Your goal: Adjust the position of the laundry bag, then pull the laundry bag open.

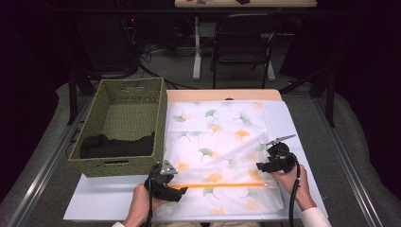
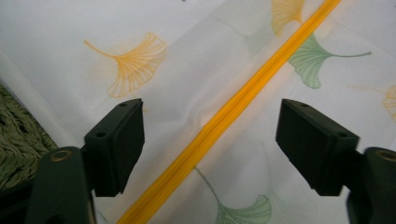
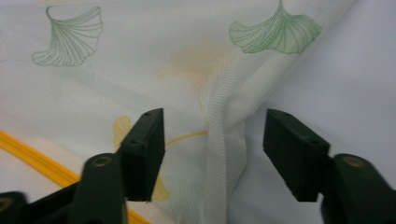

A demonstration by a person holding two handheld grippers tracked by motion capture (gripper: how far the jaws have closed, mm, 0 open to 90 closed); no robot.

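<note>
Fold step looked done: white ginkgo-leaf print cloth with orange zipper strip (image 1: 220,185) lay flat on the white table (image 1: 101,198), left gripper (image 2: 210,140) and right gripper (image 3: 215,154) both had jaws apart, gripping nothing; next probably regrip that right-hand folded edge

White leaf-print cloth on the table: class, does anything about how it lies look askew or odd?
Mostly flat, but the white leaf-print cloth has its right edge bunched into a raised fold near the right tool.
</note>
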